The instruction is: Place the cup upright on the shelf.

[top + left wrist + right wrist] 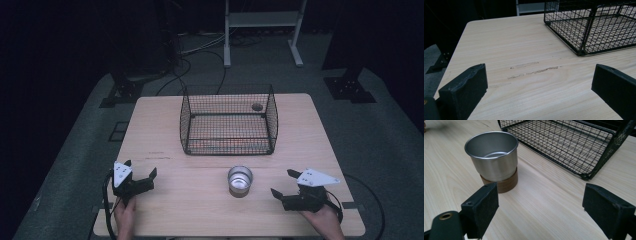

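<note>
A steel cup (240,179) (493,155) stands upright on a round wooden coaster (503,184) near the table's front middle. Behind it sits a black wire basket (229,120) (589,27) (574,142), its front side open. My left gripper (140,173) (539,85) rests at the front left, open, with bare table between its jaws. At the front right my right gripper (283,183) (540,205) is open too, pointing left toward the cup, which lies a short way ahead of its left jaw.
The light wooden table (165,145) has faint scuff marks (534,70) ahead of the left gripper. A small round hole (257,106) sits in the tabletop behind the basket. Beyond the table are a white frame (262,30), cables and dark stand bases on grey floor.
</note>
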Demonstrator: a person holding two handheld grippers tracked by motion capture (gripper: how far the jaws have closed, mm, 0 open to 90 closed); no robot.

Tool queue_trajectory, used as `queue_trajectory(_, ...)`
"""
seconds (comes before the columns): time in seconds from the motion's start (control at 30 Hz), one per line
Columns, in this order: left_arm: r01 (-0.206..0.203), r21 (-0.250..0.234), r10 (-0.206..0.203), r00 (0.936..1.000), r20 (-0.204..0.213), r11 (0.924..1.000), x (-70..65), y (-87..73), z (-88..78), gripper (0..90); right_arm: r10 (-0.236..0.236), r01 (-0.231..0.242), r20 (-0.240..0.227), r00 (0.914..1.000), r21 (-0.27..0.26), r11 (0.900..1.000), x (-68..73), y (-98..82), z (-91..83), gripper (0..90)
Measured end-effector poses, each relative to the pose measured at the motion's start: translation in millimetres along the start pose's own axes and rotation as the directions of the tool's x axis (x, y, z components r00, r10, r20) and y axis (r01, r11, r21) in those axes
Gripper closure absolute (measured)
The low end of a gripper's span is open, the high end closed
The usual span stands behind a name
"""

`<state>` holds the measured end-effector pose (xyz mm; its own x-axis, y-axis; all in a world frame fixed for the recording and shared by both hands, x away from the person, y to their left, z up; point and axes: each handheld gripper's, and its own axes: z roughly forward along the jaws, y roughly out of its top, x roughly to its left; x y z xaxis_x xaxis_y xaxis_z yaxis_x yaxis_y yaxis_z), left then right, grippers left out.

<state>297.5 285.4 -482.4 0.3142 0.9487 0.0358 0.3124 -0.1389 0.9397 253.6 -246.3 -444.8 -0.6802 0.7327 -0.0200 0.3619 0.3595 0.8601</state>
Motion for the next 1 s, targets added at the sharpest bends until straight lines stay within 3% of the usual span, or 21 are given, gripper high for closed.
queue_trajectory(1.0, 0.001, -0.001, -0.001, 1.0000, 0.002, 1.0000, 0.2, 0.0, -0.2, 0.0, -0.055, 0.058, -0.076, 0.9956, 0.048, 0.997, 22.3, 15.0, 18.2, 9.1)
